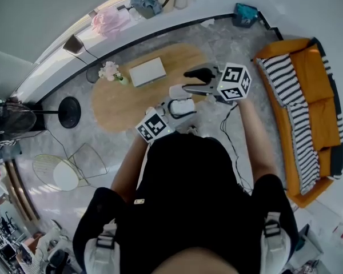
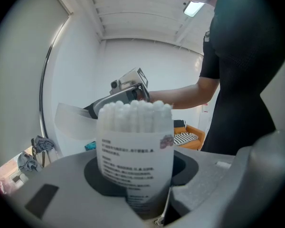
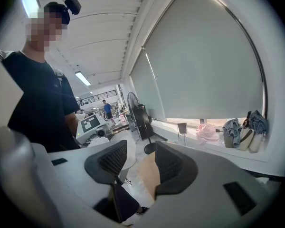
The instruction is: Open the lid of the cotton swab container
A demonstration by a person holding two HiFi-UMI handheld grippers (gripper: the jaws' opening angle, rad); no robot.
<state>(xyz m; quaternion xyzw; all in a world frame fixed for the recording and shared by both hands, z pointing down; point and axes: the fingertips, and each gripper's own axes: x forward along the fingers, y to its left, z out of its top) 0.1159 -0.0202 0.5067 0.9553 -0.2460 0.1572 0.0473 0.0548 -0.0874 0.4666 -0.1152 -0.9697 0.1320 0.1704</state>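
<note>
My left gripper [image 2: 140, 177] is shut on the cotton swab container [image 2: 135, 160], a clear labelled tub held upright with its white swab tips [image 2: 135, 110] bare at the top. The translucent lid [image 2: 71, 122] is off the mouth, behind and left of the tub, touching one dark jaw of my right gripper [image 2: 96, 109]. From the head view, the right gripper [image 1: 188, 80] points left just above the container [image 1: 183, 104] and the lid [image 1: 179, 91]. In the right gripper view its jaws [image 3: 142, 160] stand apart with only table and floor between them.
The oval wooden table [image 1: 120, 101] lies below, with a white box [image 1: 147, 71] and a small flower vase [image 1: 110, 71] on it. An orange sofa with a striped throw [image 1: 308, 96] stands at the right. A wire chair [image 1: 66, 173] and a floor fan [image 1: 11, 119] are at the left.
</note>
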